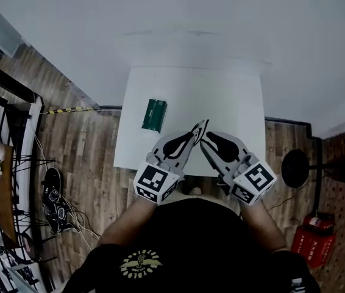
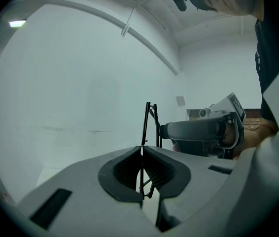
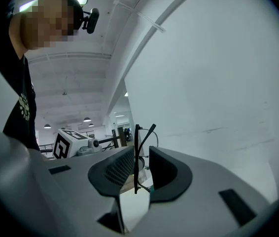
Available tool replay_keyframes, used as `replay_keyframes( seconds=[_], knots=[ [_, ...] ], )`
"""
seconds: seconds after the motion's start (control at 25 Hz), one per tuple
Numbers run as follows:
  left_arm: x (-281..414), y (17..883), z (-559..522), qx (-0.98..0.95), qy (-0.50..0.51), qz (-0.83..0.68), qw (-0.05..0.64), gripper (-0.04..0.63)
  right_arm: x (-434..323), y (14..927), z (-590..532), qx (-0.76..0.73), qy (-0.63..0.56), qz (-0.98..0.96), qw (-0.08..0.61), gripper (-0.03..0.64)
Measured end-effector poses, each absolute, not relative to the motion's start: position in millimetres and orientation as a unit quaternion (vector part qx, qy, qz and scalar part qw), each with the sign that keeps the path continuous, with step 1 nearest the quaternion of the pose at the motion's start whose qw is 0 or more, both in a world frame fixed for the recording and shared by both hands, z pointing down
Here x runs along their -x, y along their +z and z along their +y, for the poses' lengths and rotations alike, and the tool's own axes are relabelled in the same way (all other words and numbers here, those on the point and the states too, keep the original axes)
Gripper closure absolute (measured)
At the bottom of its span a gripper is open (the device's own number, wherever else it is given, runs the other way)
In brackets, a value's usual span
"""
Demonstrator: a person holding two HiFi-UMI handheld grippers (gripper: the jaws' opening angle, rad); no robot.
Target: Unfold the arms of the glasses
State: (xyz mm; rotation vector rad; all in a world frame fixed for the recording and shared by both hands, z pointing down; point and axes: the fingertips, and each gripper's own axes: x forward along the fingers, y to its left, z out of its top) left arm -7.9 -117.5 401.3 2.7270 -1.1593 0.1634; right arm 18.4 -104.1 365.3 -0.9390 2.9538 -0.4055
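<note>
Thin black glasses point(image 1: 203, 126) hang over the white table point(image 1: 221, 96), between the two grippers' tips. My left gripper point(image 1: 198, 130) comes in from the lower left and is shut on the frame. In the left gripper view the glasses point(image 2: 148, 122) stand on edge, clamped between the jaws of the left gripper point(image 2: 141, 149). My right gripper point(image 1: 206, 141) faces it from the right. In the right gripper view one arm of the glasses point(image 3: 137, 147) lies along the left pad of the right gripper point(image 3: 140, 153), with a clear gap to the other pad. That gripper is open.
A green case point(image 1: 154, 115) lies on the table's left part. Black shoes point(image 1: 53, 194) sit on the wood floor at the left, beside a black rack point(image 1: 2, 133). A round black stand point(image 1: 295, 168) and a red box point(image 1: 312, 237) are at the right.
</note>
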Motion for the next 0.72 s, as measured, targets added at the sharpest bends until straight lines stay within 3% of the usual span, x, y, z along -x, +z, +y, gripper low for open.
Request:
replay_keyframes(
  seconds=[0.4, 0.72],
  knots=[
    [30.4, 398.7, -156.1, -0.931, 0.063, -0.347, 0.096, 0.575, 13.7, 369.8, -148.3, 0.324, -0.161, 0.932, 0.015, 0.54],
    [61.5, 390.5, -195.6, -0.945, 0.044, -0.308, 0.103, 0.575, 46.2, 361.6, -180.5, 0.359, -0.155, 0.92, 0.024, 0.586]
  ],
)
